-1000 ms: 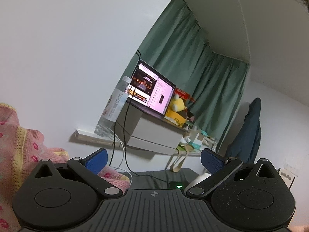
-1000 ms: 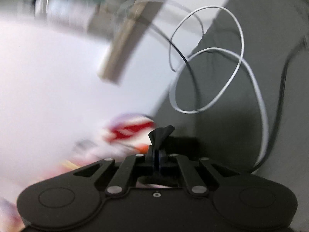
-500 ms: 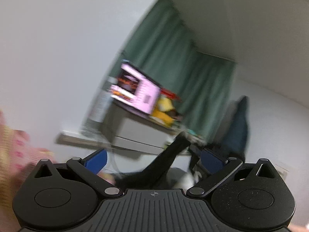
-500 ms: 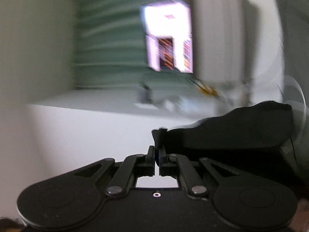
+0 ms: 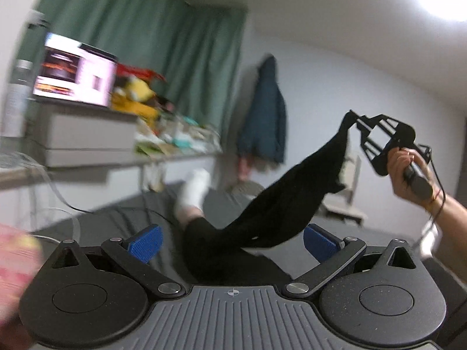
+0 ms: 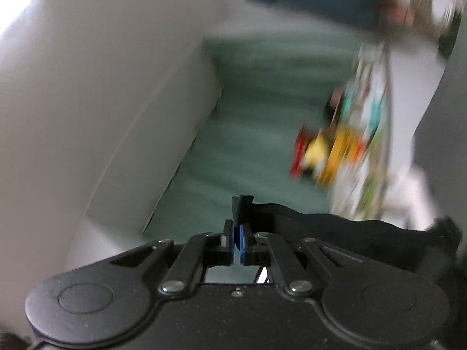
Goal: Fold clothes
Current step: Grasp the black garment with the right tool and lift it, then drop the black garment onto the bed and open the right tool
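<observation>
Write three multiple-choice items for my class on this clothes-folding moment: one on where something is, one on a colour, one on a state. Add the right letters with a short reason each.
1. Where does the black garment hang?
A. from the right gripper, raised in the air
B. flat on the shelf
C. from the wall hook

2. What colour are the pads of the left gripper?
A. red
B. blue
C. white

3. How do the left gripper's jaws stand?
A. shut on the garment
B. shut on nothing
C. open, holding nothing

Answers:
1 A: the left wrist view shows the cloth pinched at the right gripper's tip and trailing down.
2 B: both pads show blue.
3 C: the pads stand wide apart, with the garment only passing behind them.
</observation>
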